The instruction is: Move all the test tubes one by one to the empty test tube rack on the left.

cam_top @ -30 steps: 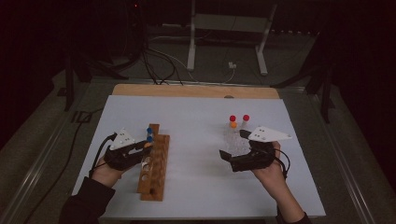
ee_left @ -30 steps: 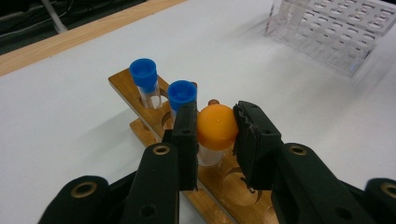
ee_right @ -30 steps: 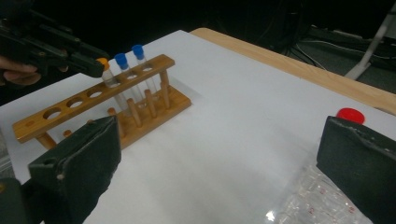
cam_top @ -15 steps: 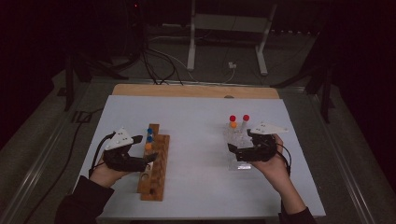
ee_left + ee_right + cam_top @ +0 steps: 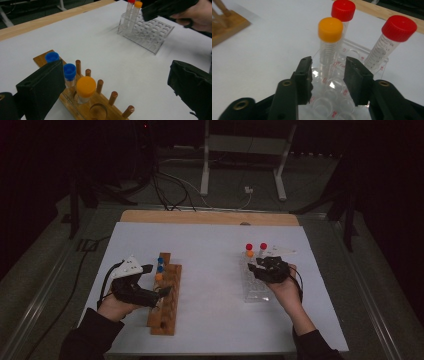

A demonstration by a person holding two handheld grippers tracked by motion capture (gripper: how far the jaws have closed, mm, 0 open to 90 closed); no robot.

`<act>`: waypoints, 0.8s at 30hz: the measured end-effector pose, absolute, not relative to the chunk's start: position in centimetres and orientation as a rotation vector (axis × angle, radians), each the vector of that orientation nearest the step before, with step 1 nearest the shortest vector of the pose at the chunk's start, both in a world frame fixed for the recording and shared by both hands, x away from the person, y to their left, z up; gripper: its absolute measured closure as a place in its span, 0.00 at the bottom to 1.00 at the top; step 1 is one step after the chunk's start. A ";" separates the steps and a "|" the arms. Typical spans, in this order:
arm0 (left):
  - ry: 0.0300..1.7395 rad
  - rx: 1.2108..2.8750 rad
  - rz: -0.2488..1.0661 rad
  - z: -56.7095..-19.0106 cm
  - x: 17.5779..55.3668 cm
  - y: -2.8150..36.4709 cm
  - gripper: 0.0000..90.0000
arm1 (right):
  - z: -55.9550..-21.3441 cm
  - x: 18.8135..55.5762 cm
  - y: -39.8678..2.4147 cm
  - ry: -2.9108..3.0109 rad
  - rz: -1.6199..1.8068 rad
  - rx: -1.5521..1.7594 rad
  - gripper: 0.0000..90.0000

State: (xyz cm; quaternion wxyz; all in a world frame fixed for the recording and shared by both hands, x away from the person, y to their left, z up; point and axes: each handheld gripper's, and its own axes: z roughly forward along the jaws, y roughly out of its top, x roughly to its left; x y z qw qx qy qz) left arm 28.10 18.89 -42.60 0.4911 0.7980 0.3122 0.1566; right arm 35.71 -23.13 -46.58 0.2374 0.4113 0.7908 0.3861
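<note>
Tubes are the work here. The right gripper (image 5: 327,75), its jaws just narrowed to a slim gap, stands behind the orange-capped tube (image 5: 330,47) in the clear rack (image 5: 255,285) toward the table's right edge; the pads do not yet press the tube. It looks light, thin-walled plastic, smooth and likely slippery; best taken on the ribbed stretch just under the cap. Two red-capped tubes (image 5: 392,40) stand close beside and behind, easy to knock, and the rack itself could slide. The left gripper (image 5: 112,92), jaws just opened wide and empty, hangs over the wooden rack (image 5: 165,300) near the table's left edge, where a short orange-capped tube (image 5: 85,89) and two blue-capped ones (image 5: 69,73) sit among pegs.
</note>
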 end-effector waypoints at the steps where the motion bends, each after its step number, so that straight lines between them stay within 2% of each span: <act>1: 0.755 1.939 0.377 -42.6 28.1 18.9 0.02 | -46.6 35.9 -23.0 2.173 1.050 1.129 0.66; 10: 0.749 1.943 0.384 -42.5 28.0 18.8 0.02 | -46.9 37.4 -22.5 2.190 1.046 1.143 0.76; 12: 0.752 1.944 0.390 -42.4 28.0 18.8 0.02 | -46.9 37.5 -22.4 2.198 1.055 1.142 0.82; 24: 0.748 1.938 0.392 -42.2 28.0 18.9 0.02 | -45.6 37.0 -22.4 2.165 1.081 1.133 0.83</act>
